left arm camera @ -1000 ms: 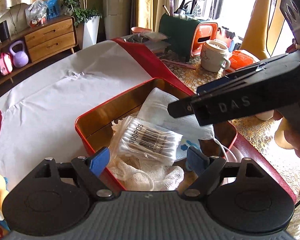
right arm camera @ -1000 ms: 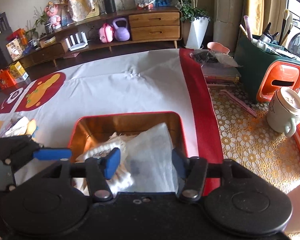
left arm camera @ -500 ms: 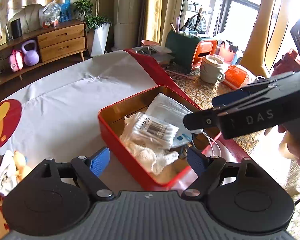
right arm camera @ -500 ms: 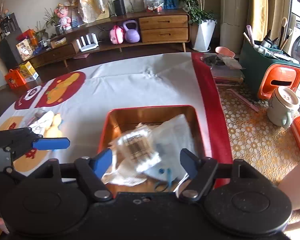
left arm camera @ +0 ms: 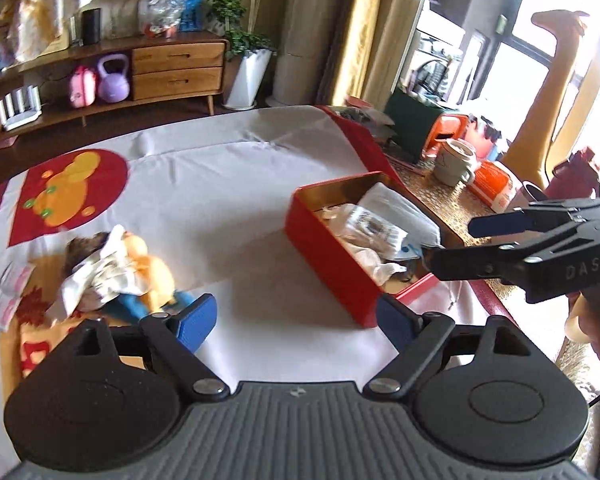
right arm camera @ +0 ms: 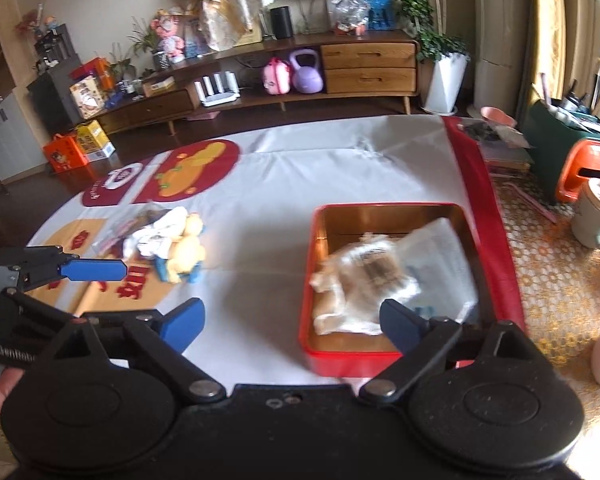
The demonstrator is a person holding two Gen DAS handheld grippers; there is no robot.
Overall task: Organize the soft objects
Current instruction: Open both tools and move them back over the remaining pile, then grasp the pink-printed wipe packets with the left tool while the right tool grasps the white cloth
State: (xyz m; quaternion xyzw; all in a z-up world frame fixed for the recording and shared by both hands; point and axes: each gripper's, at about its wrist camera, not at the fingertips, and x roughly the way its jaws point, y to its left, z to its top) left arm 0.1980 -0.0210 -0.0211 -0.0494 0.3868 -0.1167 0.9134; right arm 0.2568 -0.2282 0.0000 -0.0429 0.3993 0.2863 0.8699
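right now the red tin (right arm camera: pixel 384 350) sits on the white cloth (right arm camera: pixel 308 168) near its red border, and it already holds a bag of cotton swabs (right arm camera: pixel 374 270), a white face mask (right arm camera: pixel 440 248) leaning toward the tin's right side, and some pale gauzy fabric (right arm camera: pixel 328 312) under the bag; the contents look blurred in the right wrist view. well apart from the tin, to its left, a small pile waits on the printed part of the cloth: a yellow stuffed toy (right arm camera: pixel 186 250) with blue feet, and a white cloth piece (right arm camera: pixel 156 236) draped over it. in the left wrist view the same toy (left arm camera: pixel 148 268) lies just ahead of the left gripper's blue pad, with small pink-and-white packets (left arm camera: pixel 8 292) beside it at the left edge. the left gripper (left arm camera: pixel 296 318) is spread and its jaws are opening, with only bare cloth between the pads. the right gripper (right arm camera: pixel 290 326) is likewise released, jaws opening, nothing pinched between them; its right pad overlaps the tin's near corner in the view, and whether it touches cannot be told. a pale mug (right arm camera: pixel 596 216) stands on the lace-patterned mat to the right of the tin.
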